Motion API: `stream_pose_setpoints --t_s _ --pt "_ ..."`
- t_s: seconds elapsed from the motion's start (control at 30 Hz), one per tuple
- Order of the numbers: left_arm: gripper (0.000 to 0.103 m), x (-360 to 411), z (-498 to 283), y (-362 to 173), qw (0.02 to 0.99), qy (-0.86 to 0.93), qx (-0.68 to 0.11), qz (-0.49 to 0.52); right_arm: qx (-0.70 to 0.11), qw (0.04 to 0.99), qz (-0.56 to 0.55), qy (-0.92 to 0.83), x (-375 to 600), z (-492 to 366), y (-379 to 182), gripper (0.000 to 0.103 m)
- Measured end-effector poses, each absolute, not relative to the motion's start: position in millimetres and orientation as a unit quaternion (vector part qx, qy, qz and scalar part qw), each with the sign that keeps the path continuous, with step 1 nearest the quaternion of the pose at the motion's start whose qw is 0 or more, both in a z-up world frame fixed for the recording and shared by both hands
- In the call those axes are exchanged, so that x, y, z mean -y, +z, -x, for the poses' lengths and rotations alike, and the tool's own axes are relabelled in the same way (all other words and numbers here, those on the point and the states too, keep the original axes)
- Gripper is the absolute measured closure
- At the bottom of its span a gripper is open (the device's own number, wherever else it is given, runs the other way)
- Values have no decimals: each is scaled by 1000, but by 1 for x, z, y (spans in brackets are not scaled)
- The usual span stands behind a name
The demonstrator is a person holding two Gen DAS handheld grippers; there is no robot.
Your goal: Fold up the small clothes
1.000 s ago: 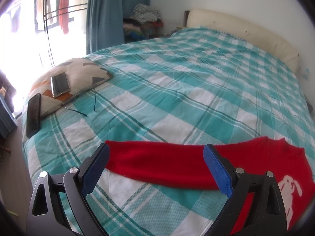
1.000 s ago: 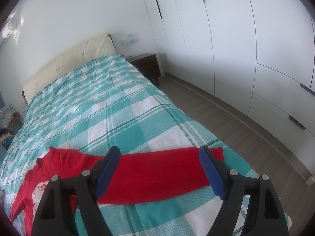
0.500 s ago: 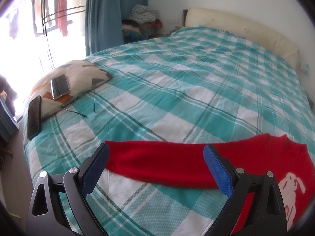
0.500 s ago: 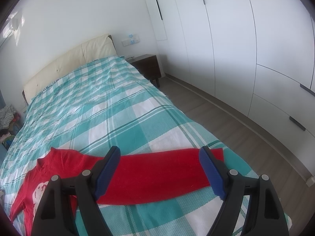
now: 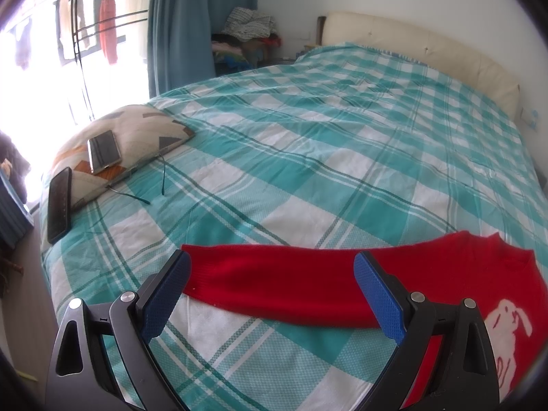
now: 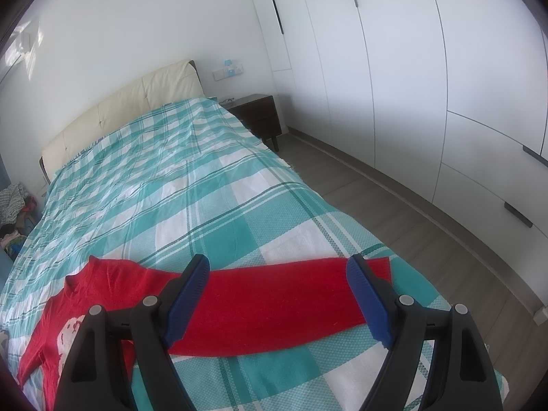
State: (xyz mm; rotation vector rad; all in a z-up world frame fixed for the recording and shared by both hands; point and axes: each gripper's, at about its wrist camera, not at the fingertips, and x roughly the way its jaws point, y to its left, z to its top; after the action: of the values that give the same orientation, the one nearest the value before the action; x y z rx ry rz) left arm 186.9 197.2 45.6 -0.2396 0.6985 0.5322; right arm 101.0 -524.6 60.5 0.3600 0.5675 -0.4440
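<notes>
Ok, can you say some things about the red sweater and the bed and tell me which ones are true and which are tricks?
1. The red sweater lies flat on the checked bedspread with its sleeves spread out. True.
2. The left gripper is squeezing a sleeve. False: its jaws stand wide open above the sleeve.
3. The sweater has a white rabbit on its front. True.
4. Two phones rest on or against the pillow. True.
5. The right gripper is shut. False: it is open.
</notes>
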Motion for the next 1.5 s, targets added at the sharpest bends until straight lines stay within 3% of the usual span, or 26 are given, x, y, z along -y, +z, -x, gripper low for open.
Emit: stream_pose_setpoints --t_s 1.5 --pt "5 -195 -187 42 897 251 -347 110 -275 922 -174 -212 519 -101 62 22"
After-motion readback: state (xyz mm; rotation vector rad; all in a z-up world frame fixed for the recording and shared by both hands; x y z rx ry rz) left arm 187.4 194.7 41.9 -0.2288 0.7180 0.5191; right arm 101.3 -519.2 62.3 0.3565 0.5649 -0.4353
